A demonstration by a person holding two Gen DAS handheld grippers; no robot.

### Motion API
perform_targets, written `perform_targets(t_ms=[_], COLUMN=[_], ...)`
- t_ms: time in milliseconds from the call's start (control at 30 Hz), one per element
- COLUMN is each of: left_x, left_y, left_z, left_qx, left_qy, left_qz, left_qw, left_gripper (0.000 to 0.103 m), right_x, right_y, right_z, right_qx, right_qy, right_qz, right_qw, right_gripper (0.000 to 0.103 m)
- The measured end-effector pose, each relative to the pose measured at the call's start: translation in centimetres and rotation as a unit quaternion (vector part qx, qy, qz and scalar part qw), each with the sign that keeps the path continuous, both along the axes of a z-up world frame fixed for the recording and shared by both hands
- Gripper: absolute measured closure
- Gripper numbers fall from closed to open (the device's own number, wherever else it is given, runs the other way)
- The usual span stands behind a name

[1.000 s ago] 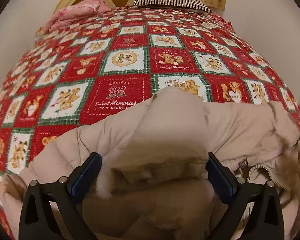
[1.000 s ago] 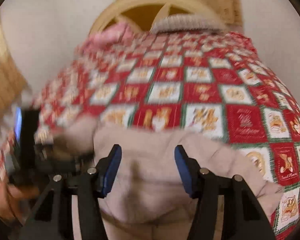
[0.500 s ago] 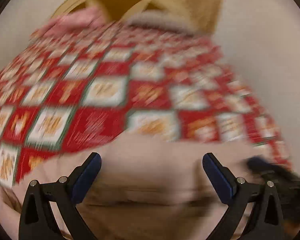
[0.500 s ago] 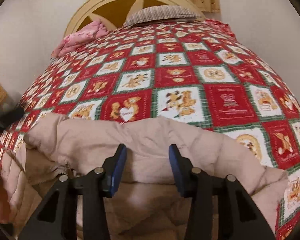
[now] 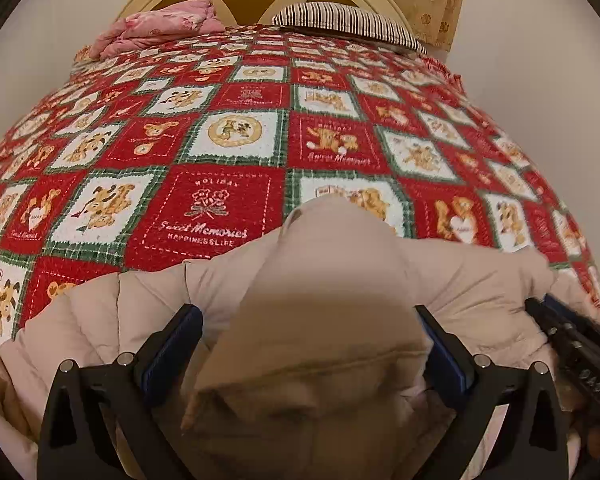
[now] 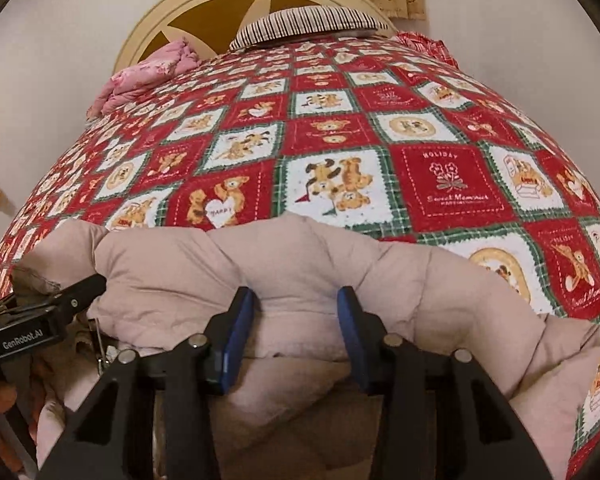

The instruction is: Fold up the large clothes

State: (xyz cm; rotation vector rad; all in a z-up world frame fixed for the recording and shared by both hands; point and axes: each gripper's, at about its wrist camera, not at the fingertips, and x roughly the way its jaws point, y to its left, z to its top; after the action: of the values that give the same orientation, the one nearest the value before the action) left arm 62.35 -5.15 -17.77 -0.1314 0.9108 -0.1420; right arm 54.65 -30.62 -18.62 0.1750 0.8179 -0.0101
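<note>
My left hand-held gripper [image 5: 308, 344] is spread wide around the beige puffer jacket [image 5: 480, 284] on the bed [image 5: 220, 152]; my right hand-held gripper [image 6: 296, 312] pinches its padded edge

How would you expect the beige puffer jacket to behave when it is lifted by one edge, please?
The puffer jacket is quilted and puffy, so probably light for its bulk. It slumps in soft folds on the quilt, so likely floppy, sagging between the tongs.
</note>
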Motion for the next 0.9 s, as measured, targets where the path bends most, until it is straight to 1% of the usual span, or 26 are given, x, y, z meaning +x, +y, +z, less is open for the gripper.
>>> perform_targets(t_ms=[67, 100, 167, 200, 267, 333, 367, 400, 433, 500, 567, 600, 633, 700, 767, 867, 900], left_x=[-0.9, -1.5, -2.3, -2.5, -2.5, -1.9, -1.3, -0.8, 0.1, 0.8, 1.0, 0.8, 0.7, 0.4, 0.0, -0.1, 0.0], left_y=[2.0, 2.9, 4.1, 4.1, 3.1, 1.7, 0.9, 0.5, 0.1, 0.1, 0.5, 0.4, -0.1, -1.3, -2.5, -3.6, -3.8], left_z=[1.8, 2.8, 5.1, 6.1, 7.1, 7.0, 6.3, 5.6, 4.1, 1.8, 0.5, 0.5, 0.4, 0.2, 0.1, -0.2, -0.4], left_qx=[-0.052, -0.084, -0.158, -0.185, -0.215, -0.239, -0.240, -0.235, -0.227, -0.198, -0.201, -0.194, -0.177, -0.131, -0.074, -0.012, -0.001], left_qy=[-0.031, -0.051, -0.075, -0.078, -0.081, -0.068, -0.054, -0.042, -0.022, 0.002, -0.001, -0.003, -0.008, -0.012, -0.016, -0.014, -0.013], left_qz=[0.029, 0.036, 0.023, 0.008, -0.024, -0.055, -0.060, -0.057, -0.048, -0.031, -0.029, -0.029, -0.032, -0.035, -0.031, -0.022, -0.021], left_qw=[0.9978, 0.9945, 0.9844, 0.9796, 0.9730, 0.9670, 0.9674, 0.9693, 0.9725, 0.9797, 0.9792, 0.9806, 0.9836, 0.9907, 0.9967, 0.9996, 0.9997], left_gripper=[0.001, 0.001, 0.001, 0.001, 0.001, 0.001, 0.001, 0.001, 0.001, 0.002, 0.002, 0.002, 0.002, 0.002, 0.002, 0.002, 0.002], right_x=[-0.1, -0.1, -0.2, -0.2, -0.3, -0.3, -0.3, -0.4, -0.4, -0.4, -0.4, -0.4, -0.5, -0.4, -0.3, -0.3, -0.3], right_y=[-0.2, -0.2, -0.4, -0.4, -0.4, -0.4, -0.5, -0.5, -0.5, -0.6, -0.6, -0.7, -0.7, -0.6, -0.4, -0.3, -0.3], right_z=[-0.1, -0.2, -0.2, -0.2, -0.2, -0.2, -0.2, -0.2, -0.2, -0.2, -0.1, -0.1, -0.2, -0.2, -0.2, -0.2, -0.2], right_qx=[0.005, 0.007, 0.014, 0.015, 0.015, 0.018, 0.020, 0.022, 0.024, 0.027, 0.030, 0.032, 0.033, 0.030, 0.024, 0.019, 0.019], right_qy=[-0.003, -0.004, -0.007, -0.009, -0.011, -0.012, -0.013, -0.014, -0.015, -0.016, -0.018, -0.018, -0.018, -0.016, -0.014, -0.012, -0.012], right_qz=[0.000, 0.000, 0.000, 0.000, 0.000, 0.000, 0.000, 0.000, -0.001, -0.001, 0.000, 0.001, 0.002, 0.002, 0.002, 0.001, 0.001], right_qw=[1.000, 1.000, 1.000, 1.000, 1.000, 1.000, 1.000, 1.000, 1.000, 1.000, 0.999, 0.999, 0.999, 0.999, 1.000, 1.000, 1.000], right_gripper=[0.056, 0.056, 0.056, 0.056, 0.056, 0.056, 0.056, 0.056, 0.056, 0.056, 0.056, 0.055, 0.055, 0.055, 0.055, 0.055, 0.055])
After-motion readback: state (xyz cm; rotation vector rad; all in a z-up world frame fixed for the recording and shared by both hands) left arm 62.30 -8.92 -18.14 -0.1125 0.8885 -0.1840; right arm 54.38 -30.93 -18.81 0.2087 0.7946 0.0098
